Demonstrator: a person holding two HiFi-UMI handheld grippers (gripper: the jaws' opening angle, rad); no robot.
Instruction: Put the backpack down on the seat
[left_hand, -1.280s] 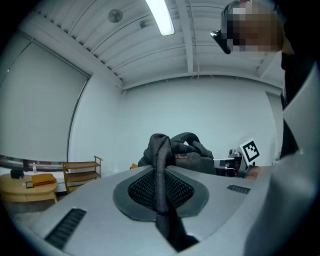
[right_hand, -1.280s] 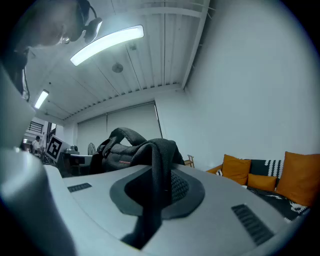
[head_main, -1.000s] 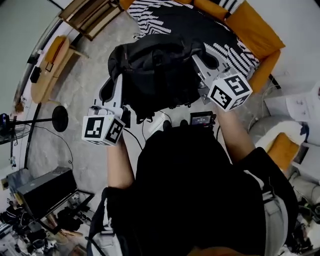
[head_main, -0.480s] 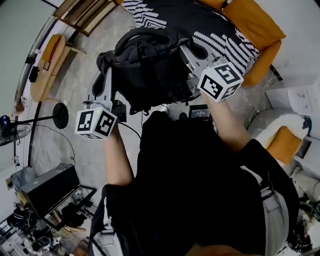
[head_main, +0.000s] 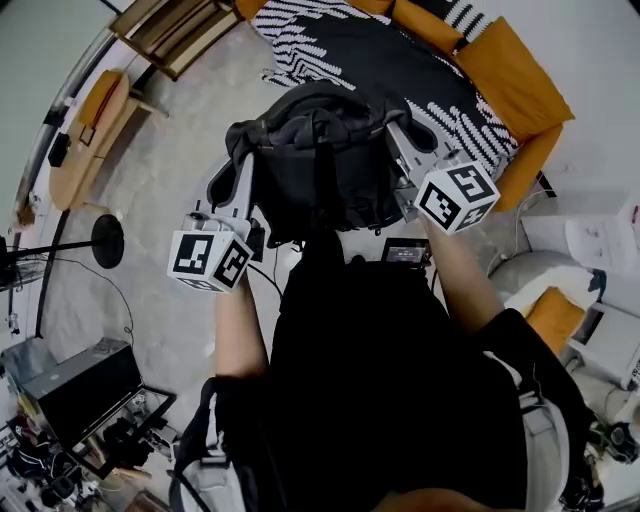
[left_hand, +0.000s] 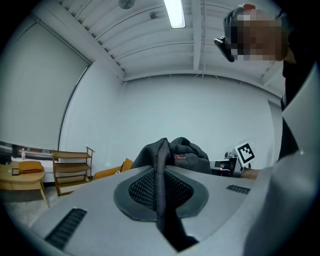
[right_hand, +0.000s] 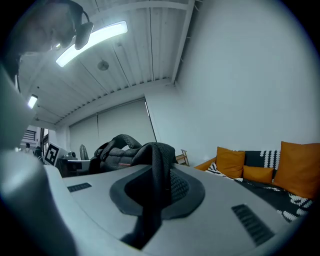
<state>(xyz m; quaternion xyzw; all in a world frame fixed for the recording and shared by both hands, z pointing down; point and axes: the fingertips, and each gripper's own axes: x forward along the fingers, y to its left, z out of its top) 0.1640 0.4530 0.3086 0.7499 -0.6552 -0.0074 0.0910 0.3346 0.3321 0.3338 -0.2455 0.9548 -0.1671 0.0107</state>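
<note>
In the head view a black backpack (head_main: 315, 170) hangs in the air between my two grippers, above the floor just short of the seat. The seat is a sofa (head_main: 400, 60) with a black-and-white zigzag cover and orange cushions (head_main: 510, 70). My left gripper (head_main: 240, 165) is shut on a black mesh strap (left_hand: 160, 165) at the bag's left side. At the bag's right side my right gripper (head_main: 400, 140) is shut on another mesh strap (right_hand: 161, 165). The bag's bulk (left_hand: 187, 155) shows beyond the left jaws. The right gripper view has the sofa (right_hand: 280, 195) to its right.
A wooden shelf (head_main: 175, 30) and a round wooden side table (head_main: 85, 130) stand at the upper left. A stand with a round black base (head_main: 105, 240) is on the floor at left. A small screen device (head_main: 403, 252) lies by the person's feet. Equipment cases (head_main: 80, 385) fill the lower left.
Both grippers have sunk with the backpack and shifted a little across the floor near the sofa. Both holds on the straps are unchanged.
</note>
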